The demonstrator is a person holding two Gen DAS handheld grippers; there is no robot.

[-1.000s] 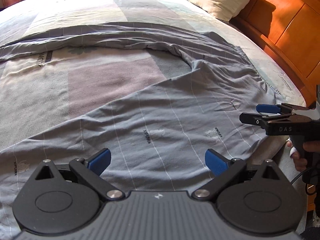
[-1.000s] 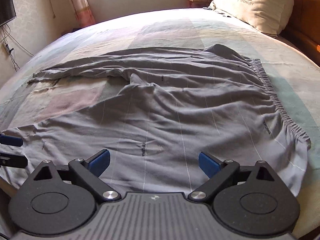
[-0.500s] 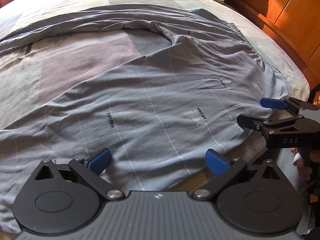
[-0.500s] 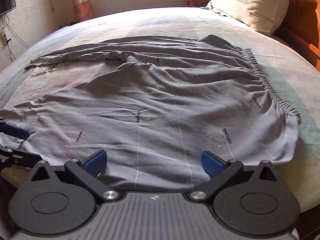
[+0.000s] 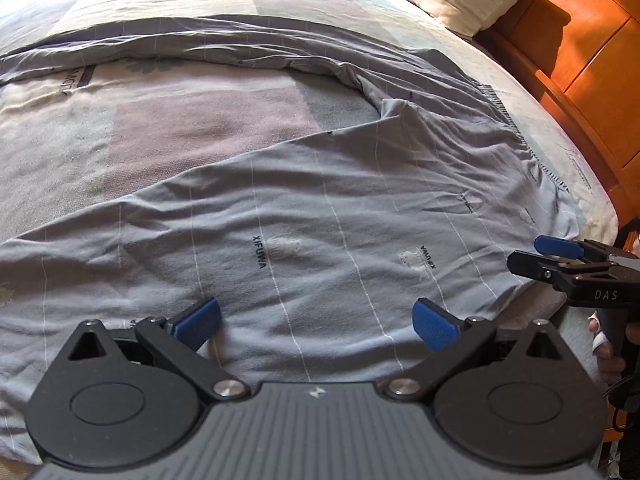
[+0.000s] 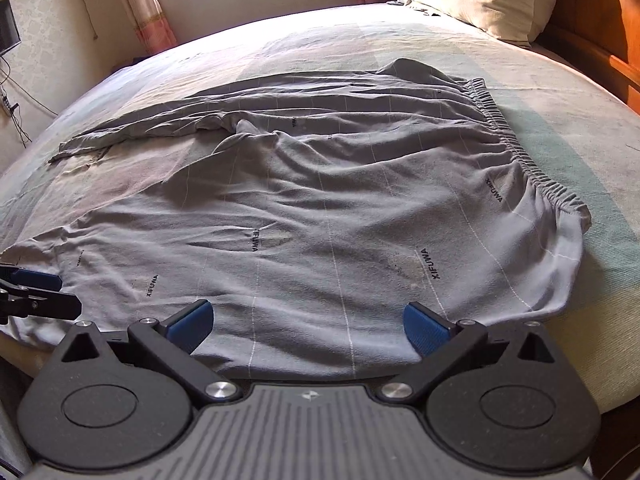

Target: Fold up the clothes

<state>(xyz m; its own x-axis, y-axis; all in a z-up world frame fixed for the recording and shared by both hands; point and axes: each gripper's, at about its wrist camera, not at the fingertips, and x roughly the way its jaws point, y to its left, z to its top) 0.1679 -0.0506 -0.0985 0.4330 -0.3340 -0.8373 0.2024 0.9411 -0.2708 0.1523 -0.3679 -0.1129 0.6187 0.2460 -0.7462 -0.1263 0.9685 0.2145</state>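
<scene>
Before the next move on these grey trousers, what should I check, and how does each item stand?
1. Left gripper open, nothing between the jaws: ok.
2. Right gripper open, nothing between the jaws: ok.
3. Grey trousers spread out on the bed: ok, though wrinkled.
4. Legs lying together: not ok, they splay apart with bedcover showing between them.
5. Elastic waistband in view: ok.
6. Near edge of the fabric reachable: ok, it lies just ahead of both grippers.
</scene>
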